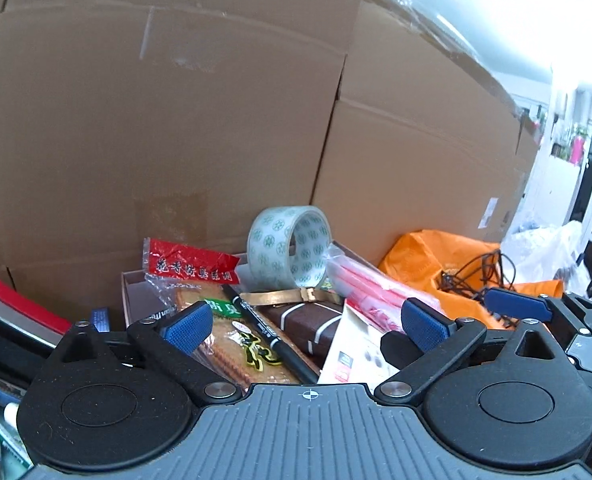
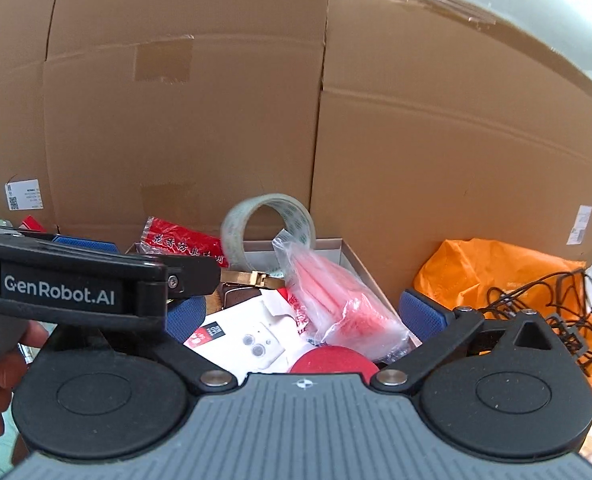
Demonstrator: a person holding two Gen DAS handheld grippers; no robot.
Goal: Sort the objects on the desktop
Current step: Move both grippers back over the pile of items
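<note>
A shallow open box [image 1: 134,284] holds a pile of desk items. A roll of clear tape [image 1: 290,246] with green print stands on edge at its back. A black marker [image 1: 272,332], a gold watch band [image 1: 292,296], a brown striped case [image 1: 304,324] and a snack packet [image 1: 232,344] lie in front of it. My left gripper [image 1: 306,326] is open above them and holds nothing. In the right wrist view my right gripper [image 2: 304,316] is open over a white card [image 2: 248,340], a bag of red straws [image 2: 336,300] and a red round thing [image 2: 334,362]. The left gripper's body [image 2: 76,284] hides part of its left pad.
Tall cardboard boxes [image 1: 156,120] wall off the back. An orange bag [image 2: 496,276] with a tangled black cable [image 2: 556,308] lies to the right. A red printed packet [image 1: 188,264] leans at the box's back left. A person's hand [image 2: 0,360] shows at the left edge.
</note>
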